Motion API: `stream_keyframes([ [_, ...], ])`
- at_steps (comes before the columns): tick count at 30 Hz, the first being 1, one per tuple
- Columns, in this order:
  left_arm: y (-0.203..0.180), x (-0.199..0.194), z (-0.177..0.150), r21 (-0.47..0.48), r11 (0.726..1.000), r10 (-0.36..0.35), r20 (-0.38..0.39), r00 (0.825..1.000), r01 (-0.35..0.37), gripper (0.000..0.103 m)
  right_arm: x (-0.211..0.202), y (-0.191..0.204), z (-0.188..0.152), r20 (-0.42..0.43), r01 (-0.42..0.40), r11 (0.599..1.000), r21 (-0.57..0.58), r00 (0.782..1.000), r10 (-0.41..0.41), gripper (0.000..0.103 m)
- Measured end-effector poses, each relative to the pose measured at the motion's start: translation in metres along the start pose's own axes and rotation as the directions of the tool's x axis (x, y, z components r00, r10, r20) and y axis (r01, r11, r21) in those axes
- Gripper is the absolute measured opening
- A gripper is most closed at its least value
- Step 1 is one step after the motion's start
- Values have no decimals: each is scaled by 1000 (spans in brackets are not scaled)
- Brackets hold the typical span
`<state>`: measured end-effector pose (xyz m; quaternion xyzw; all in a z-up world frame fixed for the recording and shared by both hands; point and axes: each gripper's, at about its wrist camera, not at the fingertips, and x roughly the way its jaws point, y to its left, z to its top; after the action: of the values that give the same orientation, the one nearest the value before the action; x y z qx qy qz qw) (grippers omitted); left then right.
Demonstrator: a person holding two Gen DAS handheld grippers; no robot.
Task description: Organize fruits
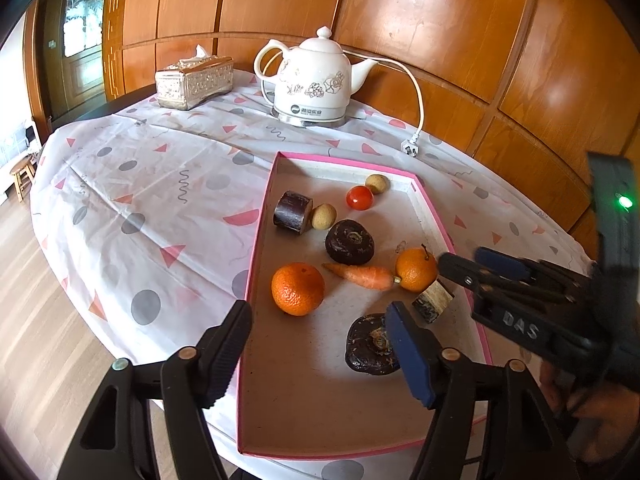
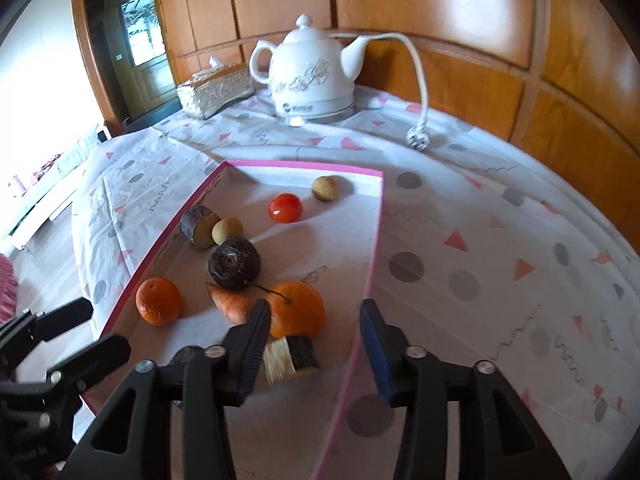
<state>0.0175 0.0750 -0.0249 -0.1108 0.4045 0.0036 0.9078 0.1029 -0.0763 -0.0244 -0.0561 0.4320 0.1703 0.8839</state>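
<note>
From the left wrist, the left gripper is seen spread wide over the pink-rimmed tray, where an orange, carrot and tomato lie. From the right wrist, the right gripper is seen spread, empty, above a cut sugarcane piece beside the tray's right wall.

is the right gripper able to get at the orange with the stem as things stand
Probably yes: the right gripper is open just short of the stemmed orange, nothing above it. The sugarcane piece and carrot crowd its sides.
</note>
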Motion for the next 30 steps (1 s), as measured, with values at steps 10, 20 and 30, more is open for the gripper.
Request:
stream_keyframes([
  [10, -7, -20, 1, 16, 1000, 23, 80, 996, -25, 93, -40, -12, -30, 68, 50, 995, 89, 996, -56, 51],
  [20, -20, -45, 0, 67, 995, 67, 179, 982, -80, 103, -67, -7, -62, 89, 111, 984, 138, 988, -124, 58],
  [30, -31, -55, -2, 89, 989, 98, 221, 970, -120, 103, -71, -1, -73, 87, 142, 981, 132, 984, -155, 58],
])
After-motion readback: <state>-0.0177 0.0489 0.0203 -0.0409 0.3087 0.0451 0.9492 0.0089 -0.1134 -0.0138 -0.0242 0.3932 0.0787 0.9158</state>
